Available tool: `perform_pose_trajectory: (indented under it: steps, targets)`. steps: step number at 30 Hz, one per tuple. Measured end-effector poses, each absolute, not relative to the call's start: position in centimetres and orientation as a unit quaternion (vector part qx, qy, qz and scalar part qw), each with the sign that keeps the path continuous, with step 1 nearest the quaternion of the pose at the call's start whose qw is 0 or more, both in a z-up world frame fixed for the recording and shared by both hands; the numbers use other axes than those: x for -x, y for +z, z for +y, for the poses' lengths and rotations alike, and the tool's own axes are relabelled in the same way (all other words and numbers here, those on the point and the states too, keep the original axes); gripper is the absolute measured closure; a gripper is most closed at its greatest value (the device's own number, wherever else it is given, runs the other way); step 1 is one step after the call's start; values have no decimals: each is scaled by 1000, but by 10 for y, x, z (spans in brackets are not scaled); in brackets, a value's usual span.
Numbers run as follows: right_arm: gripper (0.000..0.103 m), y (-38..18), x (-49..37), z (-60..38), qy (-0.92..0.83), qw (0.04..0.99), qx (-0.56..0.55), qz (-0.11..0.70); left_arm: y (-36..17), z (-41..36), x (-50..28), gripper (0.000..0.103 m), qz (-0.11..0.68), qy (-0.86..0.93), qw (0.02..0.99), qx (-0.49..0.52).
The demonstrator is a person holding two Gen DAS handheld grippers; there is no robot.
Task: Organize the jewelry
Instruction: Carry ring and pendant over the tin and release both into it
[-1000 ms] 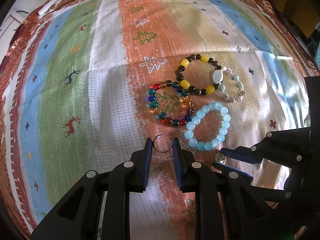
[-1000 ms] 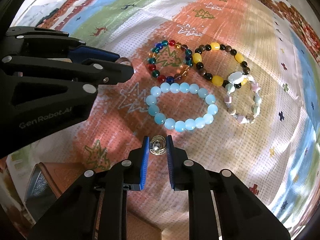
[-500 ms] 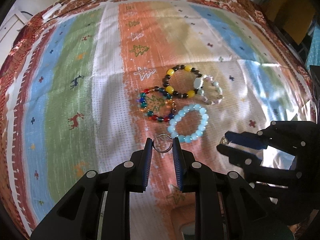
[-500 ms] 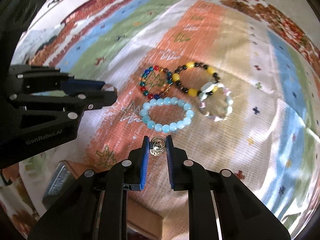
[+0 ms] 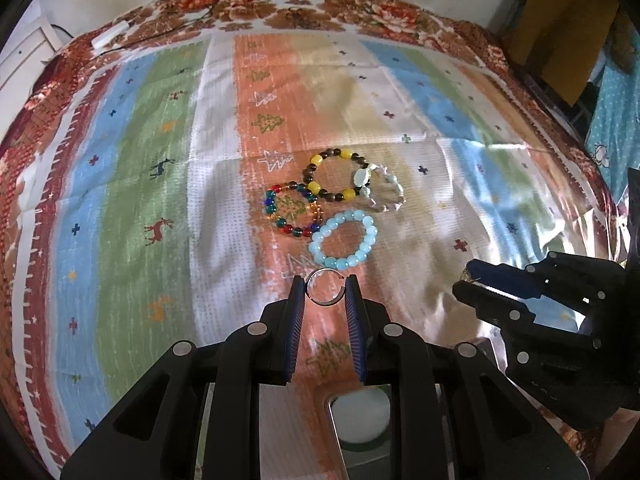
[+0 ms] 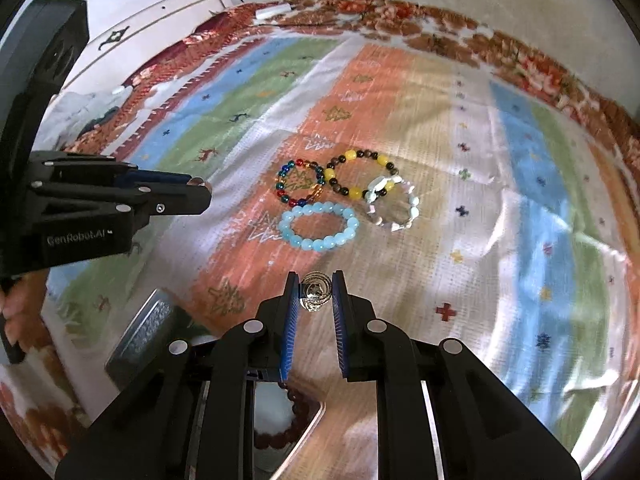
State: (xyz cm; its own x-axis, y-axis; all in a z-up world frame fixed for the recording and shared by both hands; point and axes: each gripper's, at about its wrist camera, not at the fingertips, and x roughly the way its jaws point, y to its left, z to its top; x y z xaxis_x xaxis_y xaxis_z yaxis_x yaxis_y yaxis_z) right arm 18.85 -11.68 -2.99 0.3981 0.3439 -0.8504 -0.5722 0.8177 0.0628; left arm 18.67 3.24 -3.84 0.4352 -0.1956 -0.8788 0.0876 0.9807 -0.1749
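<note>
Nearest the lenses, a box (image 6: 148, 332) with a pale cushion is sitting under both tools; in the right wrist view a dark red bead bracelet (image 6: 288, 424) is lying inside it. Just above, the left gripper (image 5: 326, 292) is pinching a thin open silver ring (image 5: 325, 291) across its width, while the right gripper (image 6: 316, 294) is clamping a small gold ornament (image 6: 316, 292), both held clear of the striped cloth (image 5: 140, 184). Both pieces look light, stiff and slick, so a grip across the widest span with steady, modest pressure seems wisest; the split ring may flex or twist out. Farther off, four bracelets are lying clustered and touching on the orange band: one pale blue (image 5: 344, 244), one multicoloured glass (image 5: 290, 214), one yellow-and-brown (image 5: 334, 176) and one pastel (image 5: 384, 194). These would probably roll and sag, best taken by a few beads on one side.
</note>
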Motion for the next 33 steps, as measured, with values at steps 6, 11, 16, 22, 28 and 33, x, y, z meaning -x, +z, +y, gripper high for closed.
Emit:
perform_pose_trajectory:
  steps: [6,11,16,22,28,33]
  targets:
    - [86,-20,-180,-130,278,845,82,449,-26,27,-163,83,497,-95,861,51]
    - [86,-14,-170,-141,277,858,55,428,-15,22,-142,83,471,-110,874,53]
    - [86,-11,-154,-144,292,859,47,418,-10,17,-120,83,452,-122,882,45]
    - [86,-13,-133,-151,308,852,34,422,-8,17,-97,83,440,-133,887,51]
    - [86,-9,-110,-161,309,859,22,408,-9,13,-79,83,436,-141,887,54]
    - [86,-13,-105,-162,311,855,25,413,-10,5,-67,83,436,-145,887,46]
